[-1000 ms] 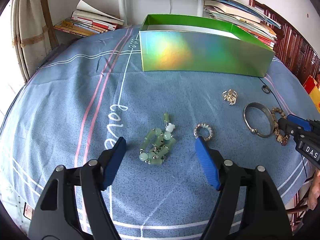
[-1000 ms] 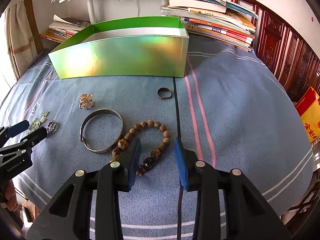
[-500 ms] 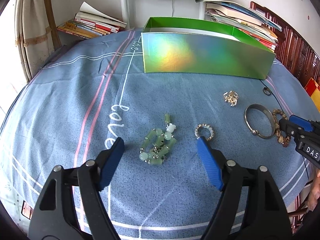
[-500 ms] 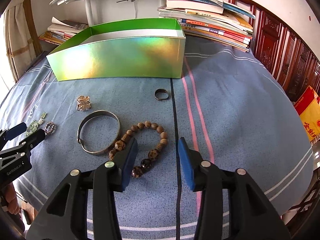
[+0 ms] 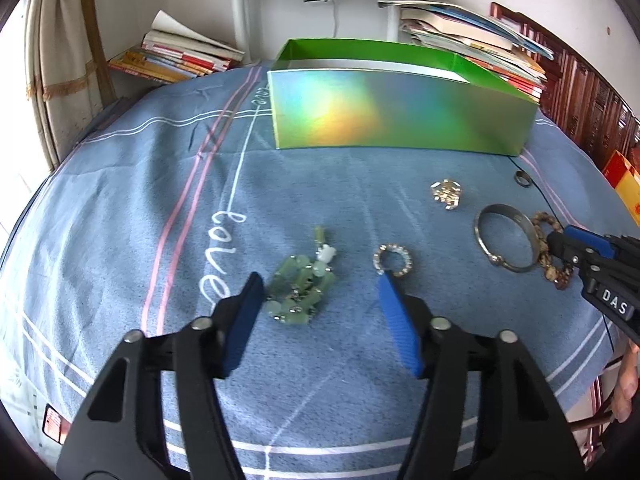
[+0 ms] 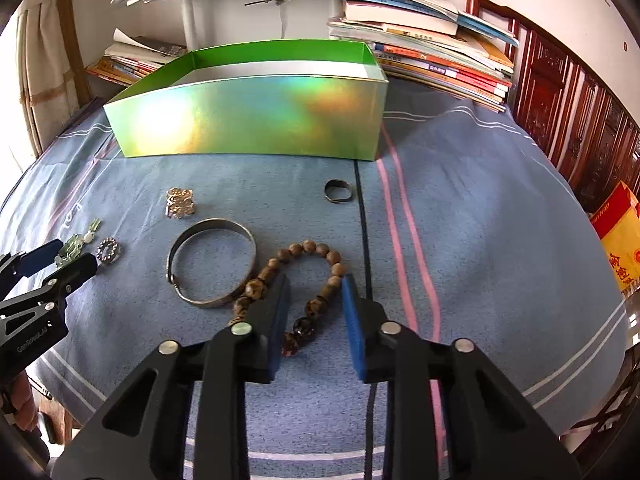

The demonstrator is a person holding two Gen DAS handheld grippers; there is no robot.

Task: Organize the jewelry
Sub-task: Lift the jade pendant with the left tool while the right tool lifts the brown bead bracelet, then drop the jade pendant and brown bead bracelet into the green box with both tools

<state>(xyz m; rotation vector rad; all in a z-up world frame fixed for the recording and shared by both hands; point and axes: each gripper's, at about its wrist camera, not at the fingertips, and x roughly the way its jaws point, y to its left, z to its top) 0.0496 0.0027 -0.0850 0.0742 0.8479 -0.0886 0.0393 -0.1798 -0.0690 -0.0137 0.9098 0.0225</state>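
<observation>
left wrist: looks steeply down along its fingers, close over the cloth, facing the green box (image 5: 396, 112) from its left-front | right wrist: same tilt, facing it from its right-front | shared: box, jewelry before it.

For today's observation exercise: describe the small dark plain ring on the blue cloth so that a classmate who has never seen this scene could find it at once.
Start at the shiny green box at the back of the blue cloth. Just in front of its right corner, beside a dark stripe, lies the small dark ring. It sits apart from the rest and is a plain, smooth band, far smaller than the silver bangle and without the beads of the wooden bracelet.
</observation>
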